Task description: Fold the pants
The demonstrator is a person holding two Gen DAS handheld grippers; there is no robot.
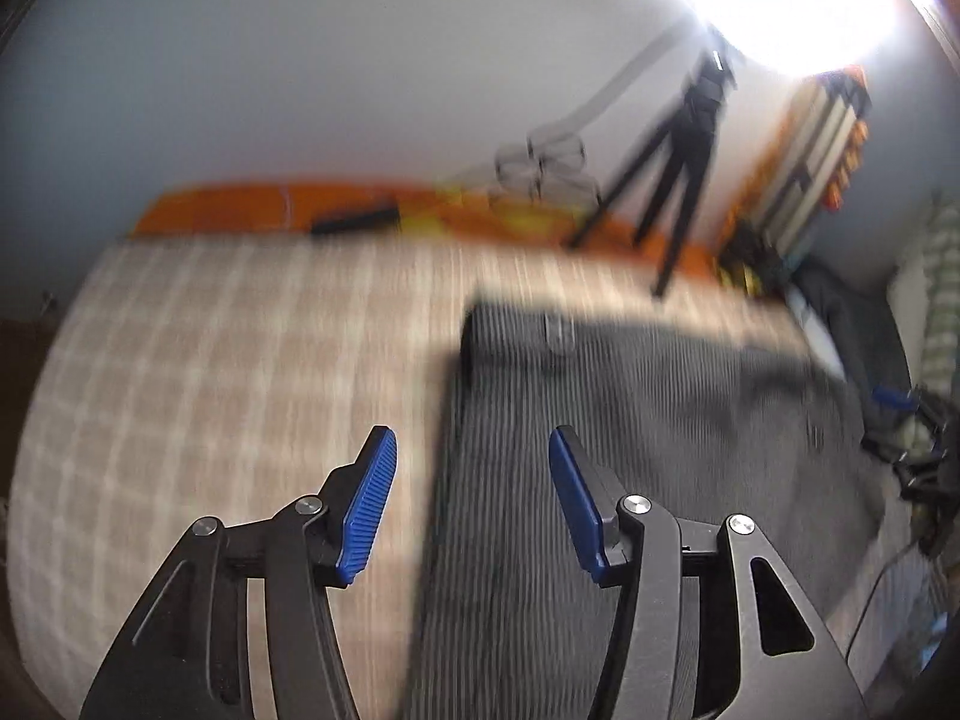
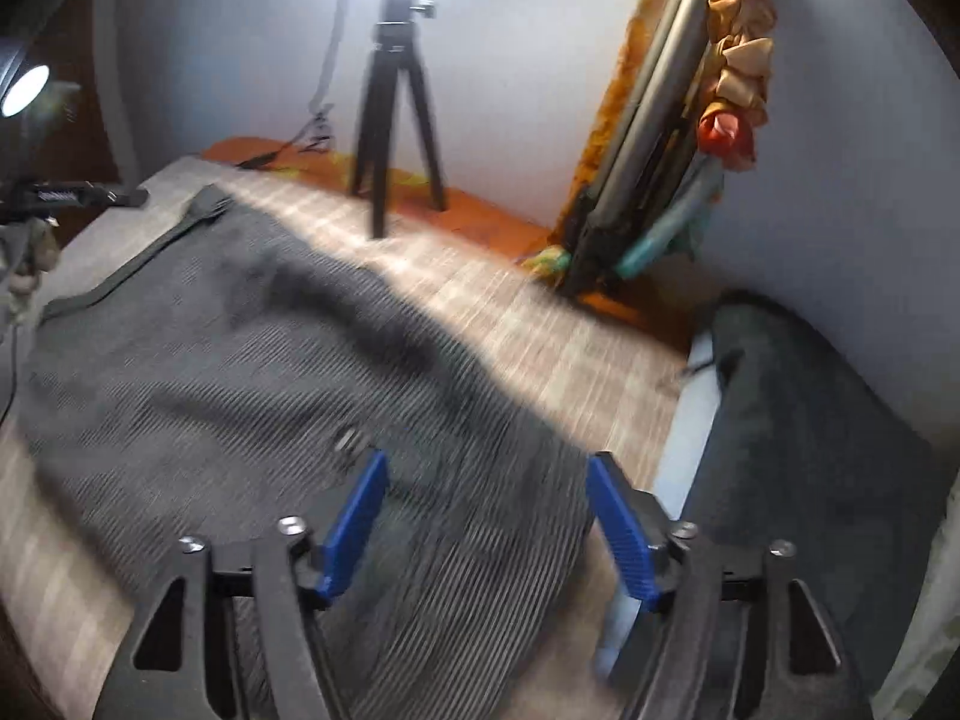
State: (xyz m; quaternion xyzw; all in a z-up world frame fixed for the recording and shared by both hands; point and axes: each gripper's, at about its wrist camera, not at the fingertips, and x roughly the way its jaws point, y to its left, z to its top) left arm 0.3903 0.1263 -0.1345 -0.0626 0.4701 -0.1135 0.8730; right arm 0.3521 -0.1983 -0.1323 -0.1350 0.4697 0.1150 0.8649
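Observation:
Dark grey ribbed pants (image 1: 630, 450) lie flat on a beige checked bed cover (image 1: 210, 372). In the left wrist view my left gripper (image 1: 473, 450) is open and empty, hovering over the pants' left edge. In the right wrist view the pants (image 2: 252, 372) spread across the cover (image 2: 540, 336), with a dark waistband strip at the far left. My right gripper (image 2: 486, 474) is open and empty above the pants' near right part. Both views are motion-blurred.
A black tripod (image 2: 396, 120) stands on an orange cloth (image 2: 474, 210) by the wall, under a bright lamp. A folded stand and bundled cloths (image 2: 678, 138) lean in the corner. A dark cushion (image 2: 810, 450) lies at right. The tripod also shows in the left wrist view (image 1: 678, 168).

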